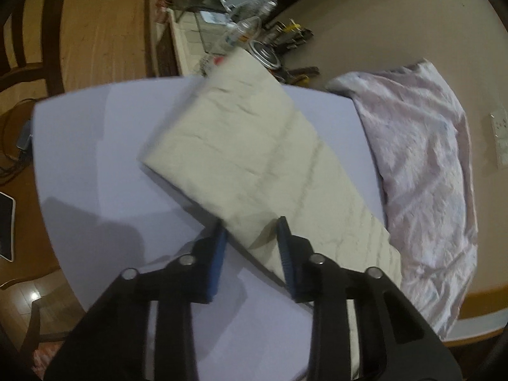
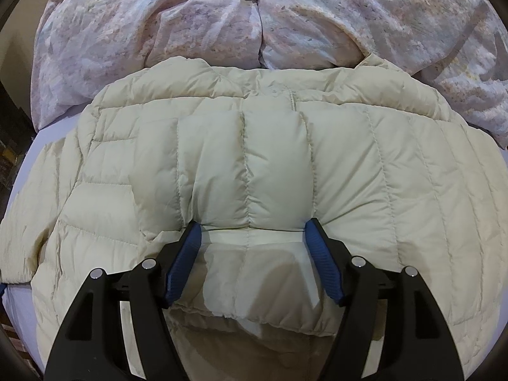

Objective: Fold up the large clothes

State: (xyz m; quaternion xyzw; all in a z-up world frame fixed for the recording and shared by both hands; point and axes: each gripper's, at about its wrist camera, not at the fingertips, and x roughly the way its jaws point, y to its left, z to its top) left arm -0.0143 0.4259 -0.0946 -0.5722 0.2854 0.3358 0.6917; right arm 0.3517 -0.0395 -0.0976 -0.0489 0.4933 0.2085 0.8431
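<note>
A cream quilted jacket (image 1: 254,146) lies as a long folded strip across the lavender bed sheet (image 1: 95,146). My left gripper (image 1: 250,231) is at the strip's near edge, its blue pads narrowed on a small bunch of that edge. In the right wrist view the jacket (image 2: 254,146) fills the frame, spread flat with its seams running away from me. My right gripper (image 2: 251,227) stands wide open over the middle of it. Both of its fingertips are sunk into the padding, and a puffed panel bulges between them.
A crumpled pale floral duvet (image 1: 422,158) lies on the bed beyond the jacket (image 2: 190,25). Off the bed are a wooden floor (image 1: 95,31), a cluttered shelf (image 1: 247,28), a dark chair (image 1: 19,31), a tablet (image 1: 4,225) and a wall socket (image 1: 500,127).
</note>
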